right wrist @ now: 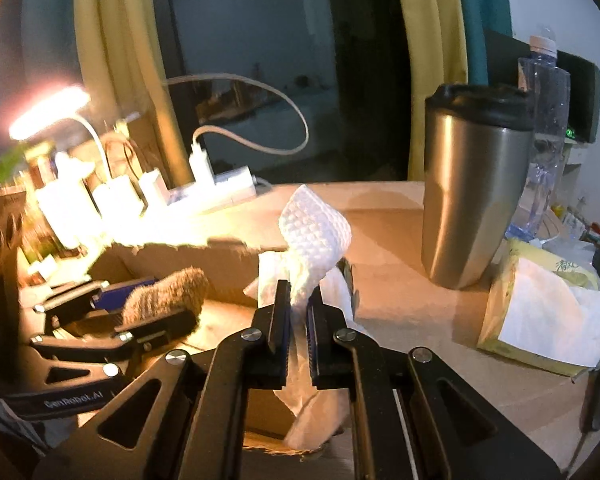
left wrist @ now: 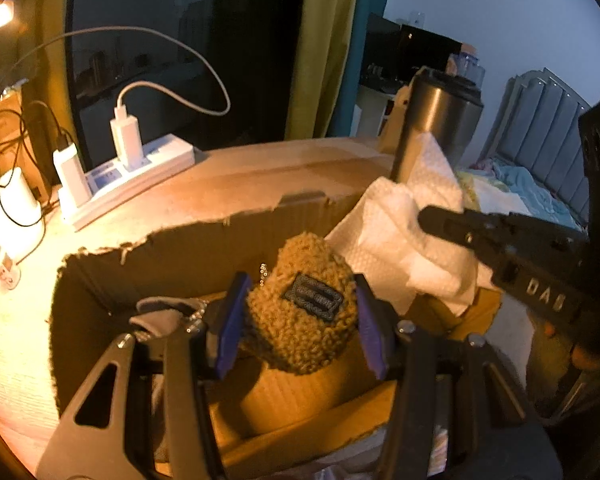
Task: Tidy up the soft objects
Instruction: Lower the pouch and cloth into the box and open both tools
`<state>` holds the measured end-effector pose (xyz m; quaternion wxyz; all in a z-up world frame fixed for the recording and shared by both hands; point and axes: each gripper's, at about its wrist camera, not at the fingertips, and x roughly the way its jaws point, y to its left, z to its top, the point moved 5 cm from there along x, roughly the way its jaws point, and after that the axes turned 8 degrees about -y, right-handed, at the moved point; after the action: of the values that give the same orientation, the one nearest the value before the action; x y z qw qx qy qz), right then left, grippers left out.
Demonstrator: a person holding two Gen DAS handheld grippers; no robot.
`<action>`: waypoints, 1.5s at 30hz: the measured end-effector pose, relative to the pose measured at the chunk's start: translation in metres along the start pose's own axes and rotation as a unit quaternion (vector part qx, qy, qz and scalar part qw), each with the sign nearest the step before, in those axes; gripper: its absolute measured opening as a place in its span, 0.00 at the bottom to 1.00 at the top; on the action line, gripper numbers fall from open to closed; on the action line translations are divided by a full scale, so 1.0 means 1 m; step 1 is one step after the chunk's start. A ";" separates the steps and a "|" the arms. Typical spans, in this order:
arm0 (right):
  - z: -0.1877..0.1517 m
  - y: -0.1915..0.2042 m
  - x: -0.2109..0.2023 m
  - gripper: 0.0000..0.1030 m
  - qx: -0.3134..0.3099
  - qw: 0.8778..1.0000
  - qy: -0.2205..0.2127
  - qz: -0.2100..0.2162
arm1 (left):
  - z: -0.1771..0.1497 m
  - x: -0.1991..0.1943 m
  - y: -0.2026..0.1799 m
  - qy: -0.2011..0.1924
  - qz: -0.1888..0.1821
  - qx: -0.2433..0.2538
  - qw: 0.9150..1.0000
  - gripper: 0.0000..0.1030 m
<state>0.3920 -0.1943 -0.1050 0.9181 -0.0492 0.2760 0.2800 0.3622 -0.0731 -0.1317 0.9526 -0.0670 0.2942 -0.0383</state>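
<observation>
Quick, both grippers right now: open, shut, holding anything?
Left gripper: closed on the fuzzy brown pouch, over the cardboard box.
Right gripper: closed on the white paper towel.

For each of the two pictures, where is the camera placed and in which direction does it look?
Left wrist view: sits on the left gripper, looks down into the cardboard box; its fingers clamp a fuzzy pouch; the right gripper enters from the right.
Right wrist view: sits on the right gripper, looks across the table to the steel tumbler; its fingers pinch a white paper towel.
Shared: box, pouch, towel, tumbler, power strip.
</observation>
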 end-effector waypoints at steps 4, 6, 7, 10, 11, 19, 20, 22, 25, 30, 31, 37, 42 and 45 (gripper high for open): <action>-0.011 0.004 0.012 0.08 -0.028 0.999 0.023 -0.015 | -0.005 0.008 0.002 0.013 -0.001 -0.003 1.000 0.50; -0.013 0.007 0.014 0.08 -0.038 0.999 0.022 -0.020 | -0.006 0.010 0.002 0.019 -0.003 -0.003 1.000 0.51; -0.013 0.009 0.015 0.08 -0.040 0.999 0.024 -0.020 | -0.007 0.011 0.002 0.022 -0.003 -0.002 1.000 0.51; -0.014 0.009 0.017 0.08 -0.049 0.998 0.028 -0.027 | -0.010 0.015 0.002 0.034 -0.003 -0.003 0.999 0.52; -0.015 0.010 0.018 0.07 -0.054 0.998 0.028 -0.031 | -0.011 0.017 0.003 0.038 -0.003 -0.005 0.999 0.53; -0.020 0.016 0.025 0.08 -0.070 0.996 0.046 -0.029 | -0.015 0.023 0.010 0.059 0.000 -0.021 0.998 0.58; -0.020 0.017 0.025 0.08 -0.072 0.996 0.048 -0.030 | -0.015 0.022 0.011 0.061 0.000 -0.023 0.998 0.59; -0.019 0.015 0.025 0.09 -0.062 0.997 0.050 -0.025 | -0.015 0.021 0.012 0.064 0.001 -0.026 0.998 0.62; -0.018 0.012 0.024 0.10 -0.048 0.997 0.053 -0.019 | -0.012 0.016 0.014 0.058 0.005 -0.026 0.998 0.64; -0.018 0.010 0.019 0.33 -0.035 0.997 0.059 -0.019 | -0.004 0.003 0.017 0.038 0.007 -0.024 0.999 0.71; -0.018 0.011 0.018 0.38 -0.032 0.997 0.060 -0.019 | -0.003 0.001 0.017 0.035 0.008 -0.023 0.999 0.71; -0.016 0.013 0.013 0.50 -0.020 0.997 0.067 -0.027 | 0.002 -0.011 0.025 0.022 0.008 -0.028 0.999 0.73; -0.017 0.015 0.013 0.51 -0.016 0.996 0.077 -0.036 | 0.004 -0.018 0.028 0.020 0.006 -0.031 0.999 0.73; -0.016 0.016 0.010 0.52 -0.012 0.996 0.079 -0.039 | 0.006 -0.022 0.028 0.017 0.007 -0.031 0.999 0.74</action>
<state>0.3825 -0.1796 -0.1227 0.9031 -0.0932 0.3419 0.2427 0.3483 -0.0424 -0.1190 0.9451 -0.0940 0.3121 -0.0235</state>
